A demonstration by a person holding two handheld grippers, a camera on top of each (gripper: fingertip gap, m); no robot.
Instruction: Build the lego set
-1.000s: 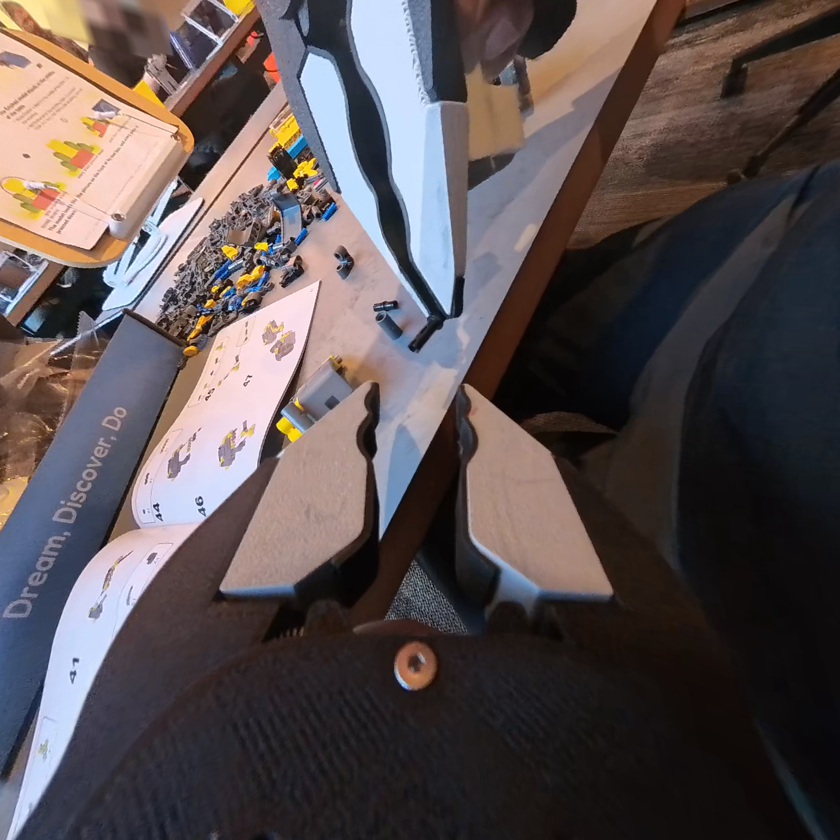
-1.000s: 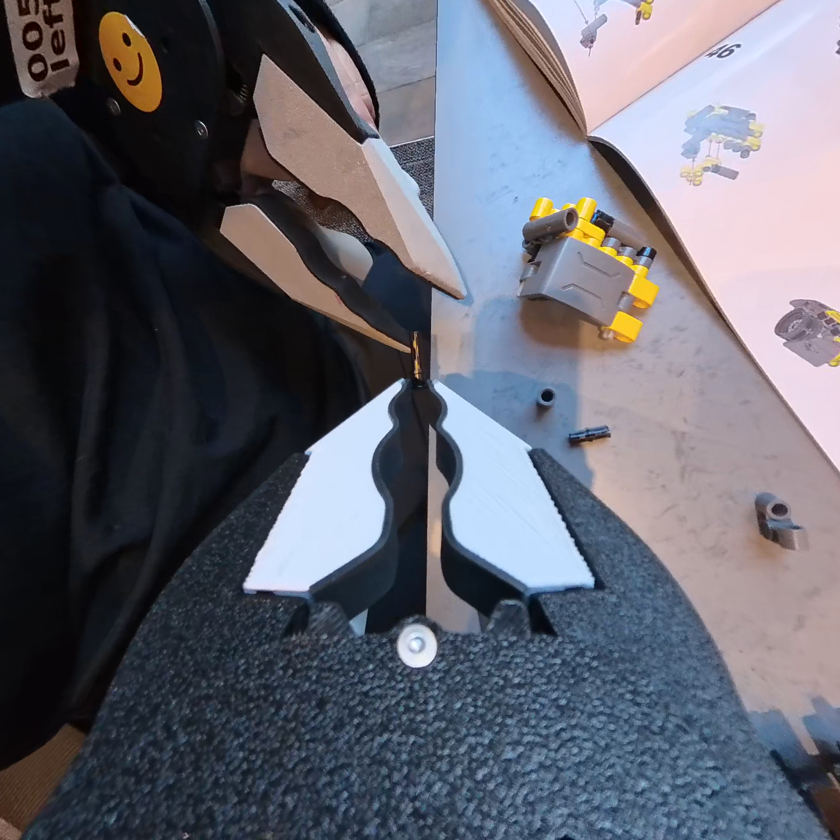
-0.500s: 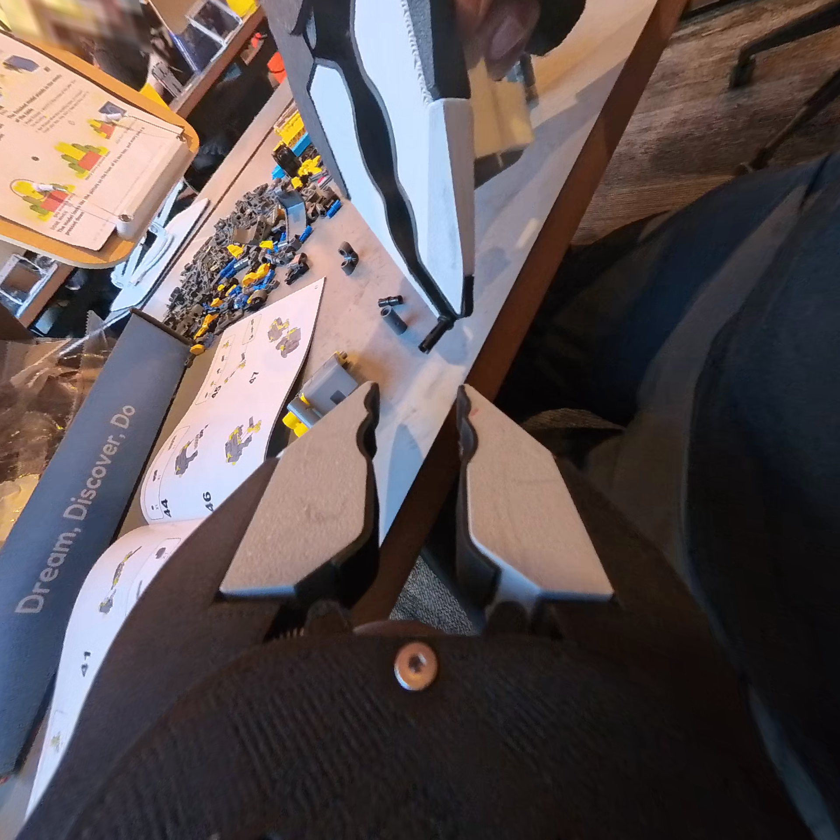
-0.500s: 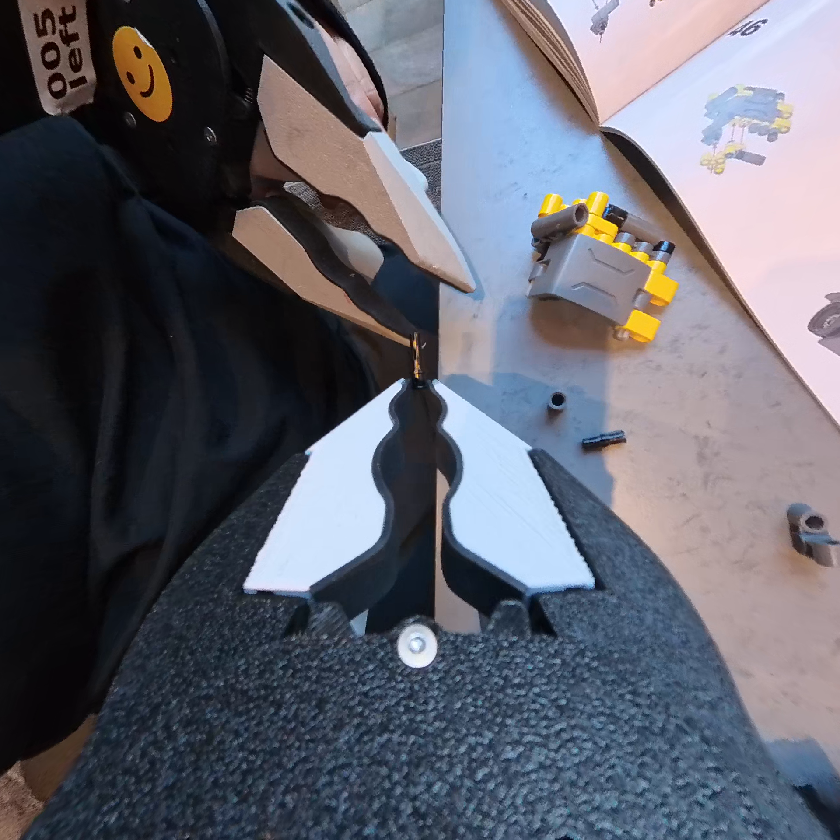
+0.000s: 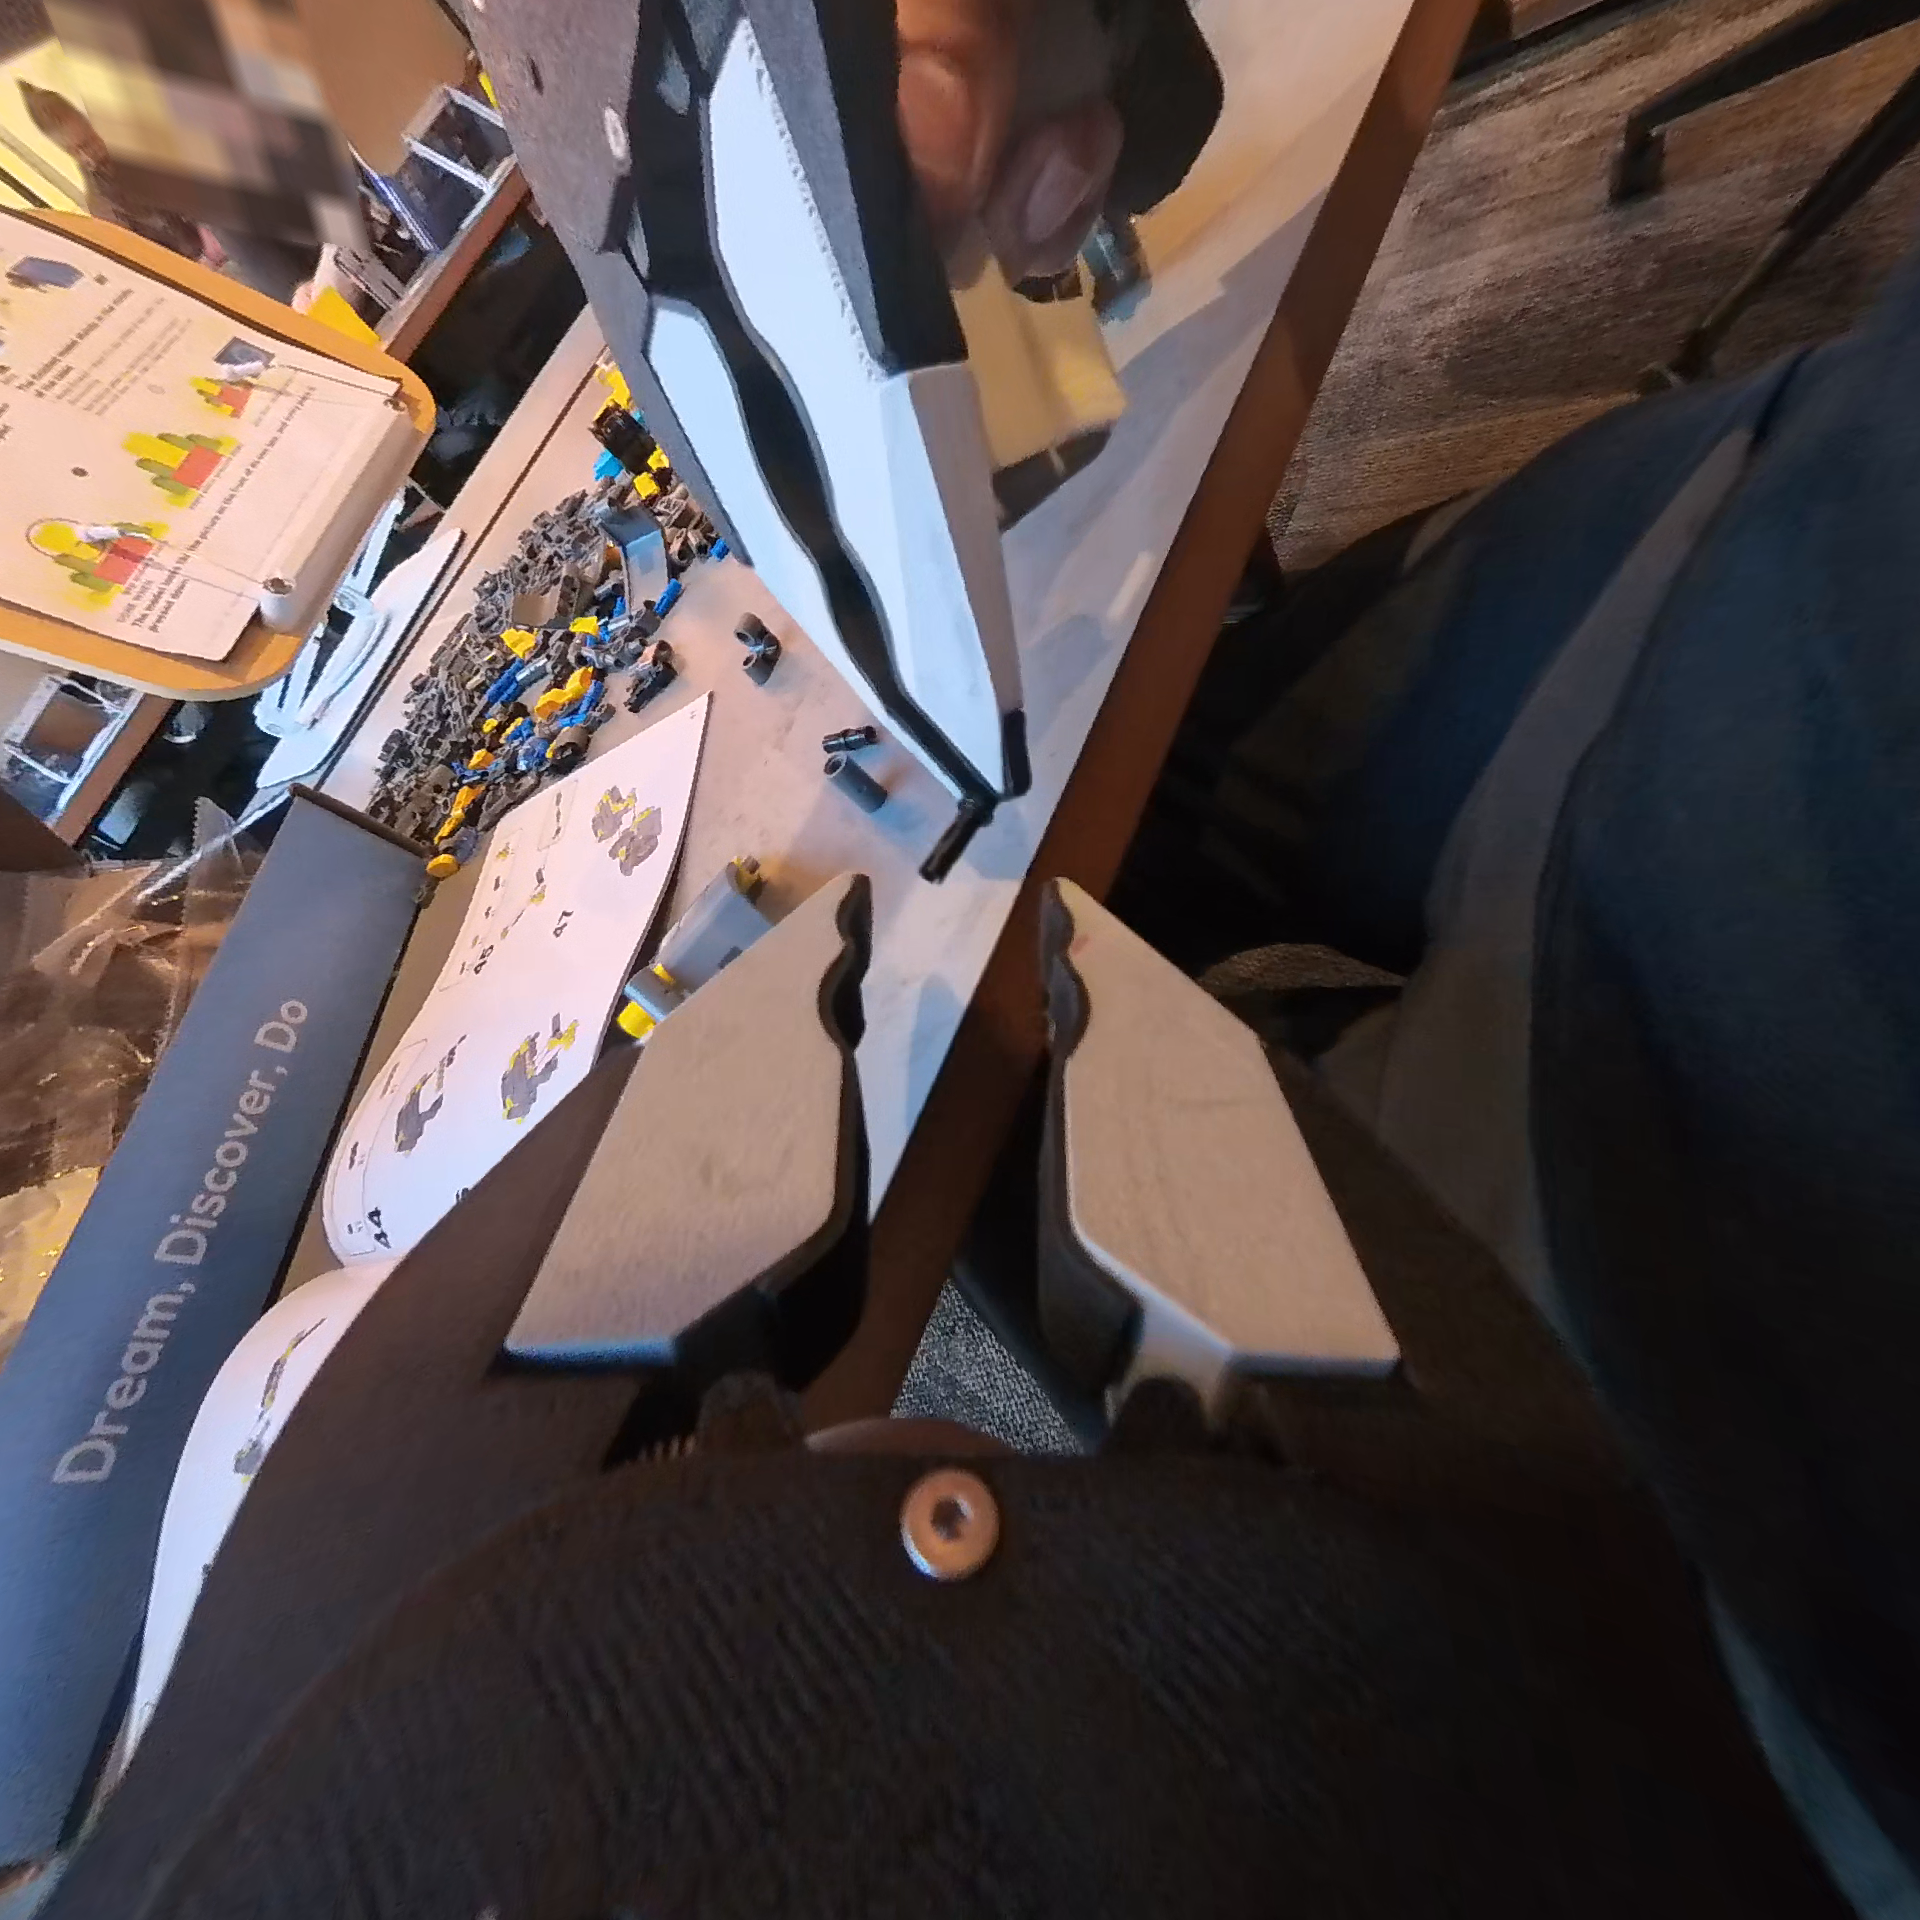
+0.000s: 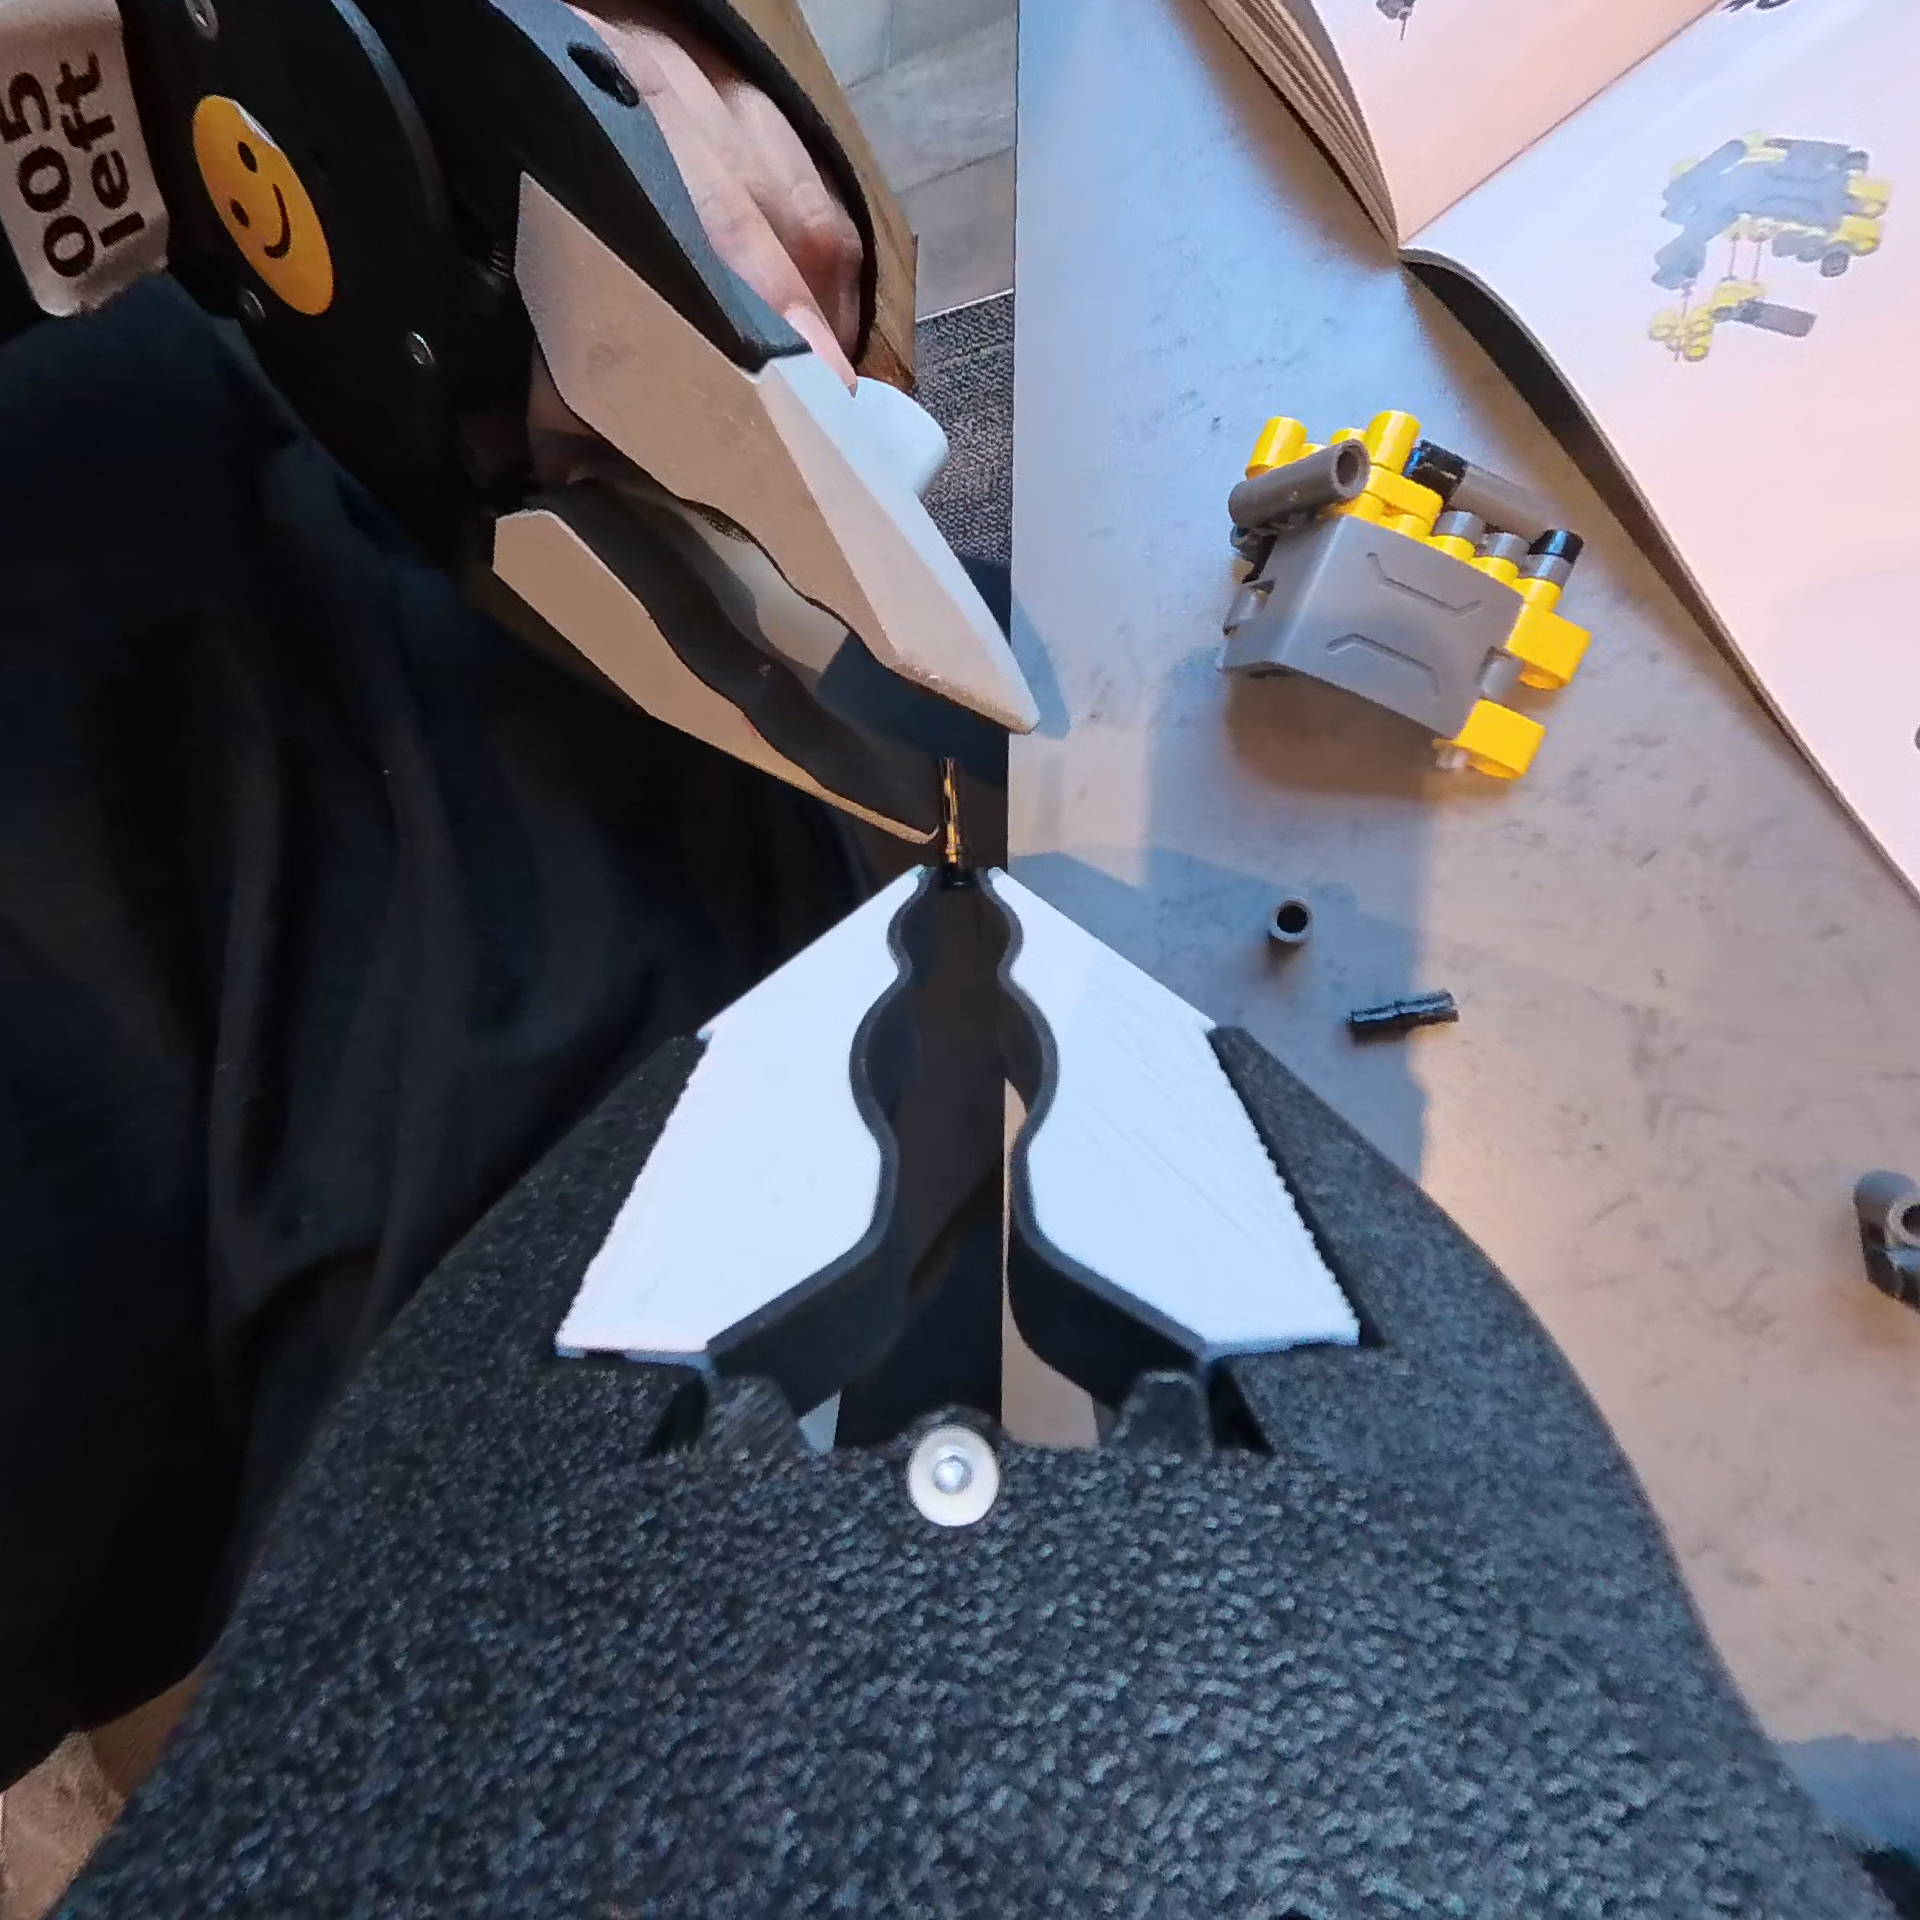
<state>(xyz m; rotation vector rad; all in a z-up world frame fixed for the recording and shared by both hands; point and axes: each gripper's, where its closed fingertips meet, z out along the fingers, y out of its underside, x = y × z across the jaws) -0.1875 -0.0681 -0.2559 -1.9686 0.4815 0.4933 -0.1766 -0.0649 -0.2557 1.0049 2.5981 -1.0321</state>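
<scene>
A thin black pin (image 6: 949, 821) is pinched at the tips of the right gripper (image 6: 954, 879), its jaws closed on it over the table (image 6: 1558, 1039) edge. The left gripper (image 5: 951, 914) is held with jaws parted and empty, astride that edge. A grey-and-yellow brick assembly (image 6: 1392, 592) lies just beyond. Only in the left wrist view are the loose parts pile (image 5: 540, 675) and open instruction booklet (image 5: 540, 966) seen whole.

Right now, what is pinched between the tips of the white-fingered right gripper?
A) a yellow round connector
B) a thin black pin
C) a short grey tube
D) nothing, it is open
B: the right gripper is shut on a thin black pin that sticks out past its fingertips, at the edge of the grey table; the short grey tube lies apart on that table.
</scene>
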